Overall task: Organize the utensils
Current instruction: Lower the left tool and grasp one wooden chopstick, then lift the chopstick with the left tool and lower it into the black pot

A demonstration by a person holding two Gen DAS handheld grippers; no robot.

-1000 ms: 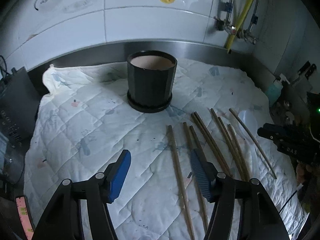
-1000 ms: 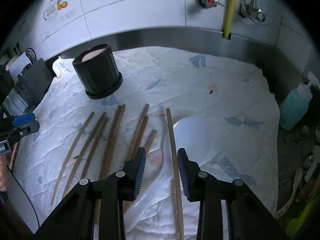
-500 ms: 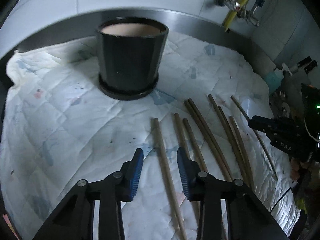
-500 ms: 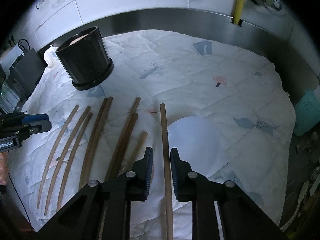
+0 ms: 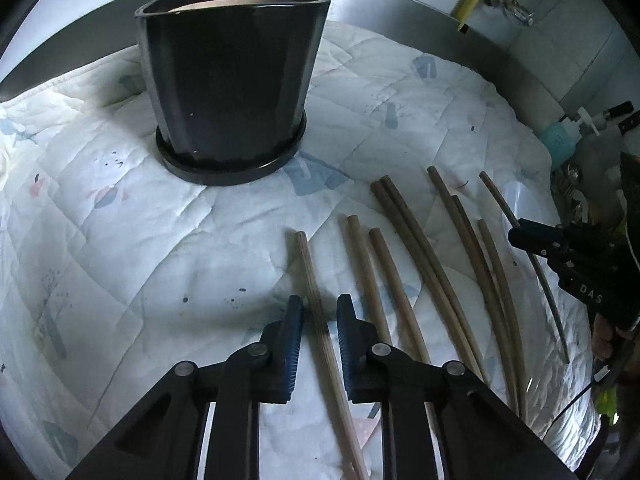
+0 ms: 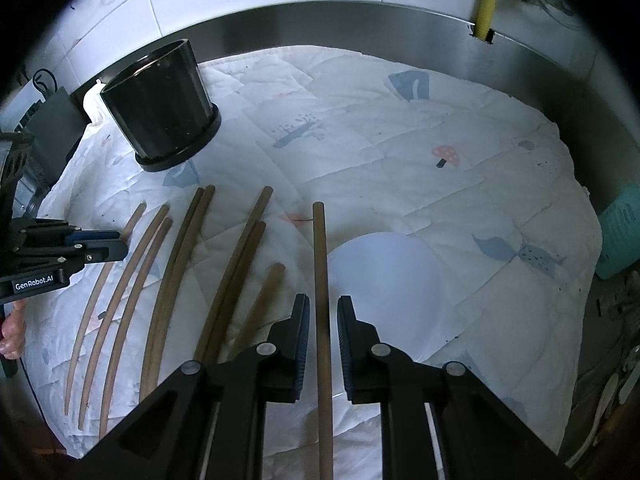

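The left gripper (image 5: 318, 312) is reaching forward and low, its two blue-padded fingers (image 5: 294, 334) standing a narrow gap apart, one on each side of a thin stick, not visibly pressing it. The right gripper (image 6: 323, 314) is posing the same way, its black fingers (image 6: 302, 330) parted slightly around another stick. Each gripper is also showing at the edge of the other's view, pointing inward.

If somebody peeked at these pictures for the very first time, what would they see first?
Probably the row of long brown wooden chopsticks lying side by side on the white quilted cloth. Each gripper, left and right, straddles one stick at opposite ends of the row. Behind stands a big glossy black pot on its saucer.
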